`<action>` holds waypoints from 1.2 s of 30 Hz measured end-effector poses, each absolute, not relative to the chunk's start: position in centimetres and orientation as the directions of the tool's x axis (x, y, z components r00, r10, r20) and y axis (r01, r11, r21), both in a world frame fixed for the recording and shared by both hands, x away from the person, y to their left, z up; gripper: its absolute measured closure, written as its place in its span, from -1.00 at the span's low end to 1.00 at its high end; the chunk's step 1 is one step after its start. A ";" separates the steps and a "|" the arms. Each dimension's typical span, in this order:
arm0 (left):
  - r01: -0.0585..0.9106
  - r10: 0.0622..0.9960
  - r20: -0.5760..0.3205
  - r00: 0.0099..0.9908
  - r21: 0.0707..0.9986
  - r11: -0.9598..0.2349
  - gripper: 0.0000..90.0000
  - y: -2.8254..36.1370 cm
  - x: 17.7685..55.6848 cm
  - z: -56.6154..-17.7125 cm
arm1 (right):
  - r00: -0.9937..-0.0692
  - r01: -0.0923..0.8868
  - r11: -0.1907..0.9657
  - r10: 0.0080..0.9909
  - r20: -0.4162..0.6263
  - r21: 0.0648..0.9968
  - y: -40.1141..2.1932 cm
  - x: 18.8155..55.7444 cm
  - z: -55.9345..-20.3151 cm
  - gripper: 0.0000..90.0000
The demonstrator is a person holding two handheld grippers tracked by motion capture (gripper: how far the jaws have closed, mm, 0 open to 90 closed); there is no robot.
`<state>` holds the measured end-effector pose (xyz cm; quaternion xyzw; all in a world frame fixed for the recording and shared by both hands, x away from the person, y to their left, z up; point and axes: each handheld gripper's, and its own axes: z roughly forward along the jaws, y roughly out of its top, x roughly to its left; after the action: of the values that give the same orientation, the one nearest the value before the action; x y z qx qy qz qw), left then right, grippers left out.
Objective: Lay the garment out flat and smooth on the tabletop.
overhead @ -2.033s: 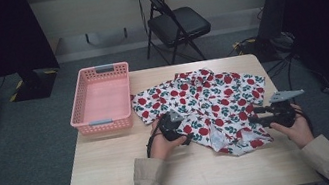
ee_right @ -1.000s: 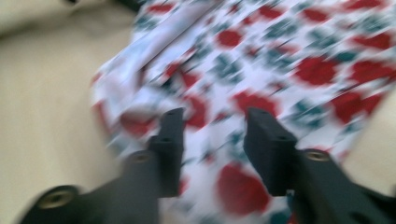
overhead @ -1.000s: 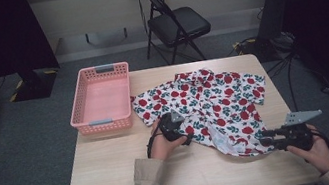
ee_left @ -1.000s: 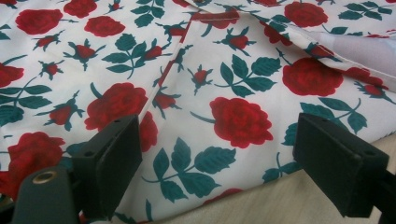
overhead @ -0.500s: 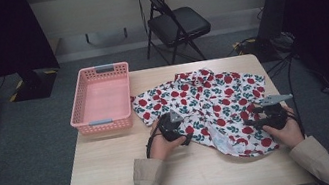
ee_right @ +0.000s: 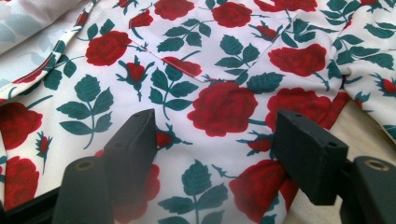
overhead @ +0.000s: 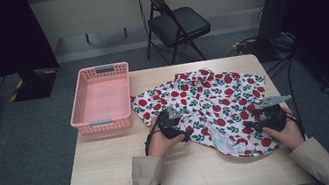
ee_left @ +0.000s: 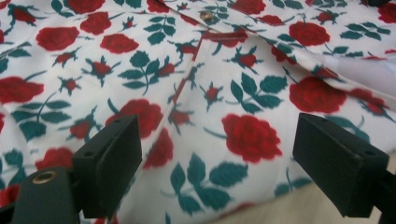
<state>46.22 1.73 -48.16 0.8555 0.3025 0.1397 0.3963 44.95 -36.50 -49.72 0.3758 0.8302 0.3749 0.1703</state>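
Dim room, grey carpet, one black folding chair (overhead: 175, 17) beyond the far edge of one pale wooden table (overhead: 116, 181). Spread over the right half of the table, reaching toward the far right corner: one rose-print shirt (overhead: 214, 99), front up, collar toward the far edge, hem toward the near edge (one corner of the hem turned up, pale underside showing). Near the far left corner, one pink basket (overhead: 100, 100), empty, just beside the shirt's sleeve. Two grippers, both at the near part of the shirt: left gripper (ee_left: 217, 161) with jaws spread wide over the cloth near the button placket, pinching nothing; right gripper (ee_right: 212, 154) likewise spread, poised over the fabric beside the pocket seam. Judged barely begun: shirt laid flat, no fold made, nothing in the basket. Left to do, probably: grasping the cloth, folding, stowing.
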 end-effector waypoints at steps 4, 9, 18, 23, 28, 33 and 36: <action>0.374 0.596 0.020 0.802 0.763 -0.528 -0.33 -0.1 47.5 -47.9 | -0.660 0.498 0.436 0.751 0.001 0.750 -36.5 45.0 -49.7 -0.33; 0.379 0.609 0.003 0.793 0.780 -0.497 -0.05 -1.7 49.4 -47.6 | -0.660 0.498 0.436 0.751 0.001 0.750 -36.5 45.0 -49.7 -0.33; 0.399 0.602 0.000 0.799 0.748 -0.531 0.25 -4.0 51.8 -48.5 | -0.660 0.498 0.436 0.751 0.002 0.750 -36.5 45.0 -49.7 -0.33; 0.380 0.557 0.003 0.831 0.728 -0.571 0.54 -4.8 51.8 -48.9 | -0.660 0.498 0.436 0.751 0.002 0.750 -36.5 45.0 -49.7 -0.33; 0.396 0.548 -0.023 0.836 0.716 -0.575 0.95 -4.7 51.7 -48.3 | -0.660 0.498 0.436 0.751 0.002 0.750 -36.5 45.0 -49.7 -0.33; 0.388 0.534 -0.042 0.845 0.735 -0.556 0.99 -4.1 51.1 -47.3 | -0.660 0.498 0.436 0.751 0.002 0.750 -36.5 45.0 -49.7 -0.33; 0.371 0.522 -0.040 0.852 0.749 -0.548 0.99 -3.7 50.3 -46.7 | -0.660 0.498 0.436 0.751 0.001 0.750 -36.5 45.0 -49.7 -0.33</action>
<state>50.34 -3.68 -46.67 0.8748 0.2553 0.0943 0.4007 44.96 -36.51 -49.71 0.3760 0.8303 0.3751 0.1689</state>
